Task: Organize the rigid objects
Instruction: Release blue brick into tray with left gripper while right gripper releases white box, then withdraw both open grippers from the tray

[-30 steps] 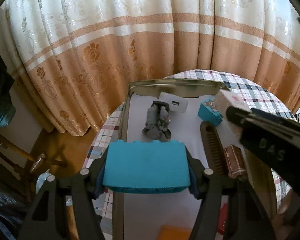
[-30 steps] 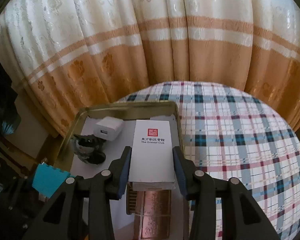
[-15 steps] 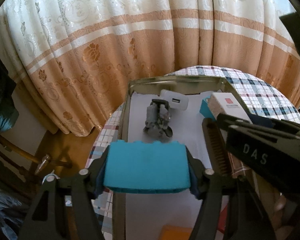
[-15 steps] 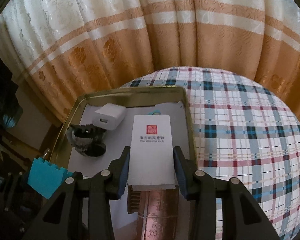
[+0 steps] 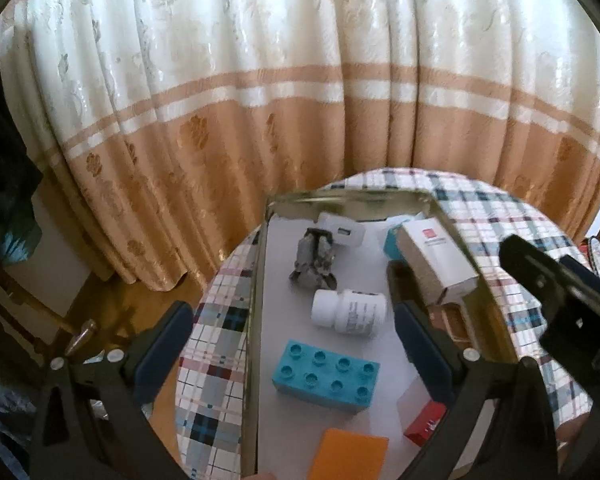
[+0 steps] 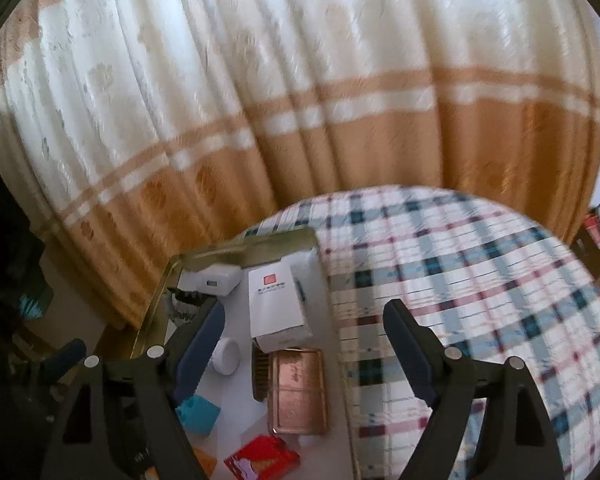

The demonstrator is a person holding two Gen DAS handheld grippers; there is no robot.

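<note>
Left gripper (image 5: 290, 344): fingers opening wide, nothing between; blue block (image 5: 326, 376) lies flat in tray (image 5: 256, 320) just below, long axis across fingers. Right gripper (image 6: 302, 344): fingers opening, empty; white box (image 6: 278, 306) in tray, ahead-left, long axis pointing away.

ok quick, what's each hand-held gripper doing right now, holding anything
Left hand-held gripper: jaws opening, empty; the teal block lies in the tray below.
Right hand-held gripper: jaws opening, empty; the white box lies free.
</note>
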